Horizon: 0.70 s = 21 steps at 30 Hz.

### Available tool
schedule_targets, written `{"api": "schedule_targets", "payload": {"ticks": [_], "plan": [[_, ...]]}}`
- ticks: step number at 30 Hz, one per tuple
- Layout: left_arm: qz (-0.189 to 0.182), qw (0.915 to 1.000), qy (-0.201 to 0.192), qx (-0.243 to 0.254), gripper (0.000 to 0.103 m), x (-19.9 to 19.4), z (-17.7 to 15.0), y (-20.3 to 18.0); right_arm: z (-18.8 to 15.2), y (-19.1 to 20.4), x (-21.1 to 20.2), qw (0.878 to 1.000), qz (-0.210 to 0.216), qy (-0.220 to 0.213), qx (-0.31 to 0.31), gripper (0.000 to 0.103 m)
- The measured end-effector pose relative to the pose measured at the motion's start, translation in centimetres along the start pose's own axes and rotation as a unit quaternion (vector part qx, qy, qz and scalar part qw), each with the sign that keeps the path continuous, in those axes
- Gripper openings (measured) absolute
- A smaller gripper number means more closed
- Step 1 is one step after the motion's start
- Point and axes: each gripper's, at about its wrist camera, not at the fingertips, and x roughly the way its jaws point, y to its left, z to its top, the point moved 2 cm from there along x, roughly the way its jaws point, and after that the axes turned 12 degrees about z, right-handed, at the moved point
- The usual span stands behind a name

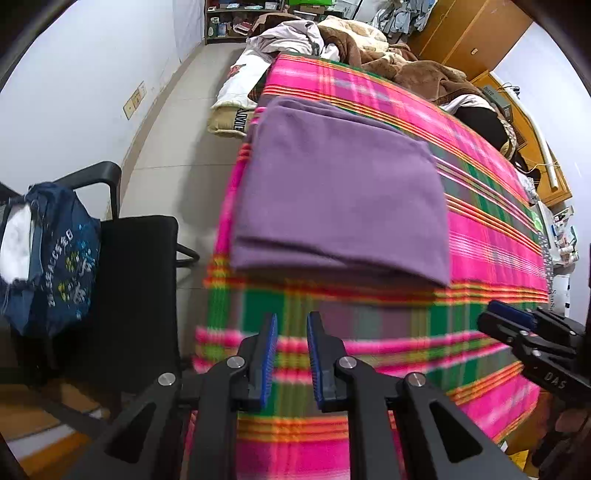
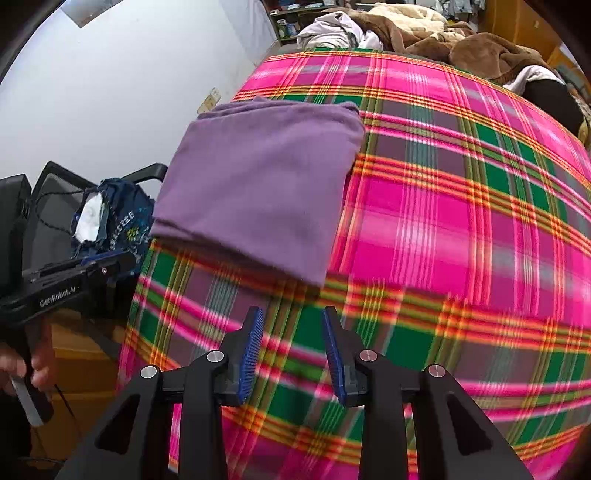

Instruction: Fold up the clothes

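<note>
A purple garment (image 1: 332, 199) lies folded into a neat rectangle on the bed (image 1: 480, 236), which is covered with a pink, green and orange plaid sheet. It sits toward the bed's left edge, flat, with its layered fold edges facing the claws. Nothing rests on top of it.

The left claw (image 1: 291, 354) hangs over the plaid sheet just short of the garment's near edge. Its blue pads stand apart with only the sheet showing between them; it is released and grips nothing. The right claw (image 2: 293, 350) also hovers over the bare sheet, near the garment's near right corner, its pads spread wider and empty, likewise released. Neither touches the garment. A hand (image 2: 26, 365) grips the handle of the left tool at the edge of the right wrist view.

Beside the bed on the left stands a black chair (image 1: 140, 280). A dark blue printed bag (image 1: 62, 254) sits on it, open at the top, with something white showing inside.

At the far end of the bed lie a heap of brown blankets (image 1: 417, 70) and pale bedding (image 1: 291, 37). Beyond them is a shelf (image 1: 236, 18) of small items, too small to make out. A wooden cabinet (image 1: 469, 33) stands on the right.
</note>
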Motion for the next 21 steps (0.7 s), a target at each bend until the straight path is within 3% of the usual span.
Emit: {"api": "schedule_targets", "payload": {"ticks": [8,21], "plan": [[0.010,0.9996,-0.025,0.009,0.016,-4.5,-4.3,-3.6,-4.2,1.1,-3.2,1.000,0.008,0.005,-0.025,0.034],[0.042,0.9938,-0.101,0.019,0.016,-11.0,-9.7,-7.9,-9.5,1.3,-8.6,0.998,0.018,-0.015,-0.059,0.034]]}}
